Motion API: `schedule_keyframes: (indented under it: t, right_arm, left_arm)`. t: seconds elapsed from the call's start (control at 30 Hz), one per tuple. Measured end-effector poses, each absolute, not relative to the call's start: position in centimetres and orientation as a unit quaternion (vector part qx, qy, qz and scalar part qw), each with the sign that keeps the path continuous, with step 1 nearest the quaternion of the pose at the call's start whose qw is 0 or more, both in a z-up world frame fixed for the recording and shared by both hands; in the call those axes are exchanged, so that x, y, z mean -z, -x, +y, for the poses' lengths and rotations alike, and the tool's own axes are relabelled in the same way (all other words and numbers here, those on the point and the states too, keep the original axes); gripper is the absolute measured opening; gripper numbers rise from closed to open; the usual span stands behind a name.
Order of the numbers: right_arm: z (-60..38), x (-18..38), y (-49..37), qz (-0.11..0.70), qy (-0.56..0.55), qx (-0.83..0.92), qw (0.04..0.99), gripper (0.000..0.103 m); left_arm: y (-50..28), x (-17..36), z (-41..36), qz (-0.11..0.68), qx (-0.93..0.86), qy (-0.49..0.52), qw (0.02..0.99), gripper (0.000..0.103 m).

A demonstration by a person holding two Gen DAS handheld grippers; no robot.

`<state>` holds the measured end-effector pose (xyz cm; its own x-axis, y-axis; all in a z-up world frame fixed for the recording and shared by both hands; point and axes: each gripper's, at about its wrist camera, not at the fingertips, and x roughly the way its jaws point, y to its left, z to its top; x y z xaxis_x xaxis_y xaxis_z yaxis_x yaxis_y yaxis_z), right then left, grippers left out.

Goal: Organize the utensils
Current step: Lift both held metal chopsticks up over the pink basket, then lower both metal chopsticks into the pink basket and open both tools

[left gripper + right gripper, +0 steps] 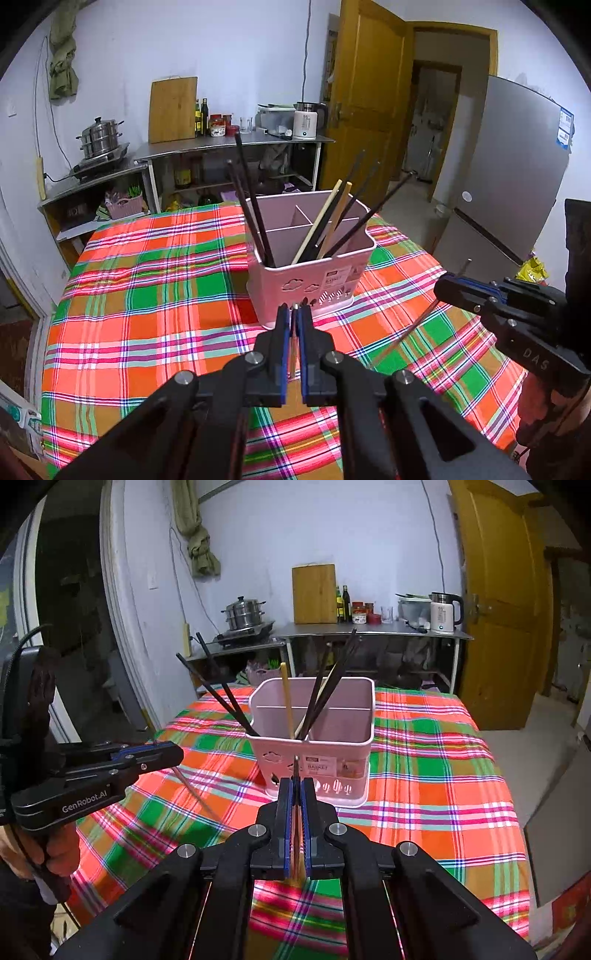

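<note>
**two grippers, one chopstick each, above the plaid table**

i hold both grippers over the table's bright plaid cloth (155,295), each one clamped down on a single thin stick. my left gripper (294,314) has its blue-lined fingers (283,332) pinched almost together on a slim chopstick (294,307), whose pale tip just pokes out beyond the fingertips; from the right wrist view the same stick (195,794) slants down out of the left gripper (162,751) toward the cloth. my right gripper (295,786) is closed just as tightly on a second chopstick (296,768), a narrow brownish sliver running up the slit between its pads, its end showing just past the tips.

the pink utensil basket (310,280) stands upright on the cloth just ahead of both grippers, near the table's middle — divided inside into compartments. several dark chopsticks (251,199) lean out of it, two toward the left rim and a fan of others toward the right, with two pale wooden ones (332,214) among them. in the right wrist view the basket (332,746) sits directly beyond my fingertips, a printed label on its near wall.

behind the table, a steel counter (236,146) carries a wooden cutting board (173,110), bottles and a white kettle (306,123) — a steamer pot (100,138) sits to the left, a yellow door (369,96) stands open to the right.
</note>
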<state>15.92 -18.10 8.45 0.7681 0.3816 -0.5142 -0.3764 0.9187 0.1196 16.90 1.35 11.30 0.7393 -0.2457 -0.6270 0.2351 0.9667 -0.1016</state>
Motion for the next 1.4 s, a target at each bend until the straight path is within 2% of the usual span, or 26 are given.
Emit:
schedule_keyframes:
  t: [0.6, 1.23, 1.4]
  right_arm:
    - [-18.3, -9.4, -15.9, 0.263, -0.01, -0.207, 0.942, 0.004]
    - [-16.4, -17.5, -19.5, 0.176, -0.038, -0.225, 0.957, 0.004]
    - [-15.6, -18.7, -21.0, 0.16, -0.039, -0.222, 0.961, 0.004]
  left_arm:
    - [-17.7, -12.0, 1.7, 0.348, 0.14, 0.026, 0.927, 0.005]
    - [-22.3, -21.2, 2.4, 0.286, 0.147, 0.043, 0.946, 0.005]
    - [-24.6, -22.0, 2.5, 0.281, 0.141, 0.041, 0.948, 0.005]
